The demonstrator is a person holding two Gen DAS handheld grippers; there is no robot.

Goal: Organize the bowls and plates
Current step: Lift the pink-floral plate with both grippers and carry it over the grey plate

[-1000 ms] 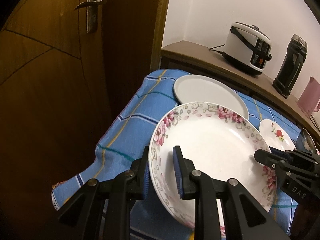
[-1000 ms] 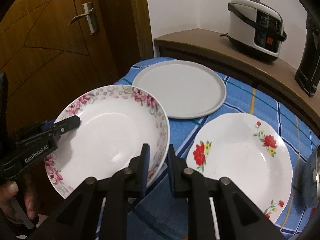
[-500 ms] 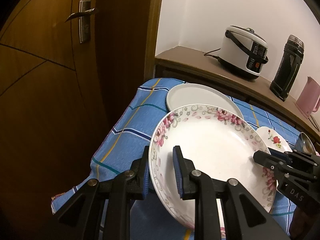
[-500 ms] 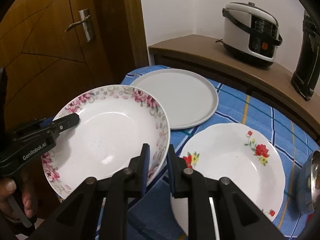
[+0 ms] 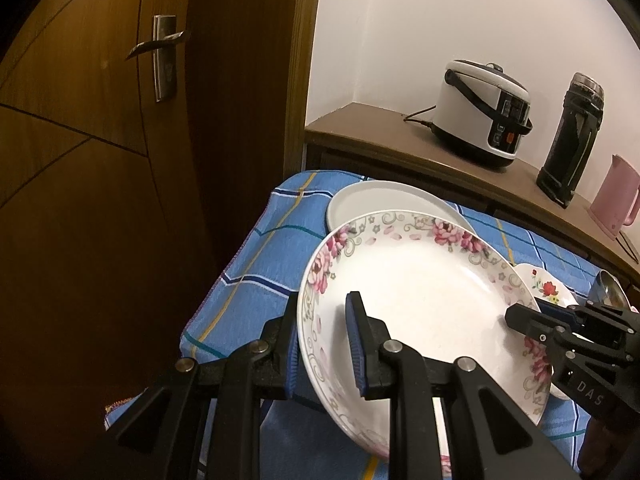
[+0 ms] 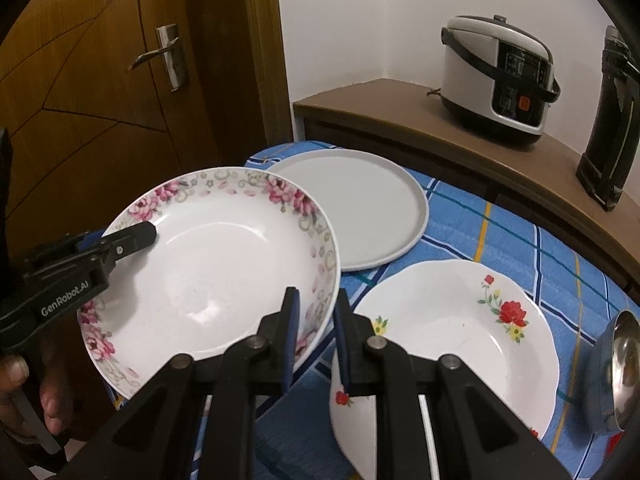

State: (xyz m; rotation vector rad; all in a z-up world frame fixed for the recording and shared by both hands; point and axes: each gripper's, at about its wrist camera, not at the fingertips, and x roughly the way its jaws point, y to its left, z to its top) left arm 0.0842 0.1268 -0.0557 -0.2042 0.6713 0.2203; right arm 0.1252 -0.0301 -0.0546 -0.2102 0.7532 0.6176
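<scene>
The pink-flowered bowl (image 6: 208, 276) is clamped at opposite rims by the left claw (image 5: 322, 350) and right claw (image 6: 314, 334), above the desk (image 6: 500, 236); three dishes are counted, a steel bowl (image 6: 618, 372) cut off

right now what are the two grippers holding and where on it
Both hold the pink-flowered bowl by its rim: the left gripper clamps one side, the right gripper the opposite side.
</scene>
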